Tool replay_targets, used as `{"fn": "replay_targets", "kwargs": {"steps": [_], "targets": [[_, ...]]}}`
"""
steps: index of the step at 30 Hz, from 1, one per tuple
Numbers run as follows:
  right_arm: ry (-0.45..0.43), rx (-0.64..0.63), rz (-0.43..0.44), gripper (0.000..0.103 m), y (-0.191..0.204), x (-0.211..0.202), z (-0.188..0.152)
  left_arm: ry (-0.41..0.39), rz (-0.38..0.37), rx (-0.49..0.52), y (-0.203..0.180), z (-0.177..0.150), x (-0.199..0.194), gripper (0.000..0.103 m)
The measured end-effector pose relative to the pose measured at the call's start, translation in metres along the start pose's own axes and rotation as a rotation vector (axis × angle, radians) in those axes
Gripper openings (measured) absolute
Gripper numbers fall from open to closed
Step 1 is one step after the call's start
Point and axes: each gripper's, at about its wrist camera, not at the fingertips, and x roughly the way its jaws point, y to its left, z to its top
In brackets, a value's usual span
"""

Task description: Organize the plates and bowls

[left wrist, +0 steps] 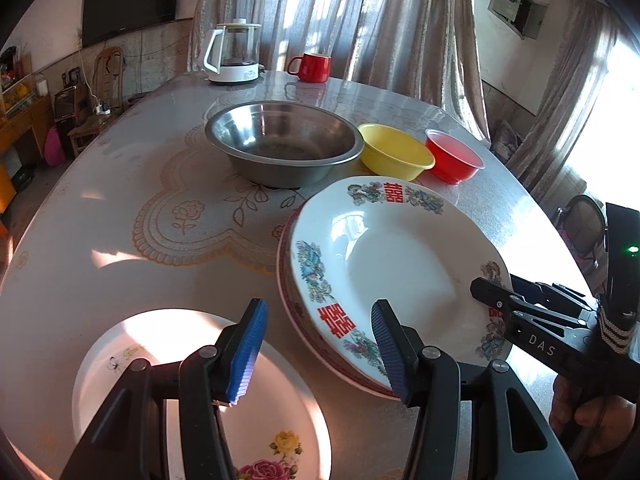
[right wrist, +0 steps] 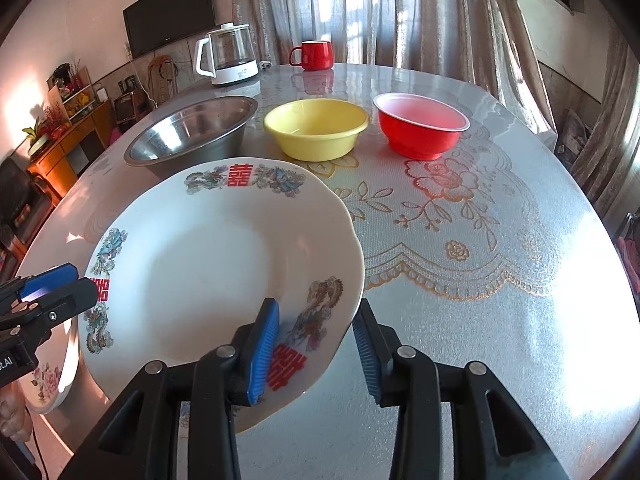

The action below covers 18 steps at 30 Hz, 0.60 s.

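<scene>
The right gripper stands open, its jaws straddling the 5 o'clock rim of the dragon plate: one pad lies over the plate's face, the other hangs just outside the edge. The rim runs between them, so closing would pinch it. That plate sits on top of another plate, whose reddish edge peeks out at 8 o'clock.

The left gripper is also open and holds nothing. It hovers over bare table between the floral plate at its 7 o'clock and the dragon plate at 2 o'clock, touching neither. The right gripper is clearly the nearer one to the stack.

Farther off, in a row at 12 o'clock, sit the steel bowl, yellow bowl and red bowl, apart from each other. The next move likely turns on the floral plate joining the stack.
</scene>
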Motion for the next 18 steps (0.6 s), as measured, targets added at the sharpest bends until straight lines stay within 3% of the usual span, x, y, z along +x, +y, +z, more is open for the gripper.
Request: {"fn": "replay_targets", "kwargs": {"steps": [18], "targets": [[-0.071,0.058,-0.004,0.038,-0.008,-0.022,-0.002,-0.015,0.034,-0.014,0.007,-0.014,-0.021,0.055]]}}
